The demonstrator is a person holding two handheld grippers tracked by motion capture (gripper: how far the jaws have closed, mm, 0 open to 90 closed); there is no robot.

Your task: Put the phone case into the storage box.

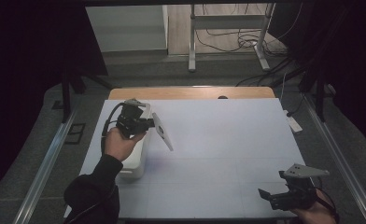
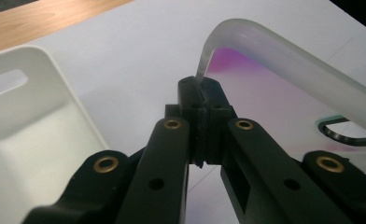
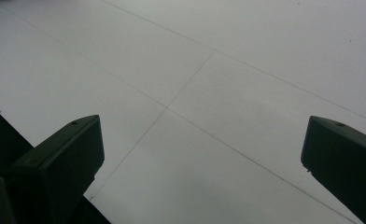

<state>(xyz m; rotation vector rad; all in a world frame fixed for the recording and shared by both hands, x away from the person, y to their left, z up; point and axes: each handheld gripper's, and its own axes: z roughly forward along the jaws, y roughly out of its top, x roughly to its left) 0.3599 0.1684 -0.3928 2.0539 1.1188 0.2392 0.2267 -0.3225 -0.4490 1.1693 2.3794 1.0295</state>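
Translucent plastic lid [image 2: 284,60] is pinched by its edge in the left gripper [image 2: 200,91], held up beside the white bin [image 2: 27,121]. Right gripper [image 3: 202,154] hangs wide apart over the counter [image 3: 209,70].

One lid [image 1: 163,131] (translucent), one white bin [image 1: 135,158], two tools

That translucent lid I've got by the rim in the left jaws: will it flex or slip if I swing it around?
The lid looks like thin frosted plastic, so probably light and a bit springy rather than floppy; it holds its flat shape tilted in the air. The left gripper pinches only a narrow edge, so it may pivot or slip on a fast swing. The white bin beneath likely tips easily if bumped.
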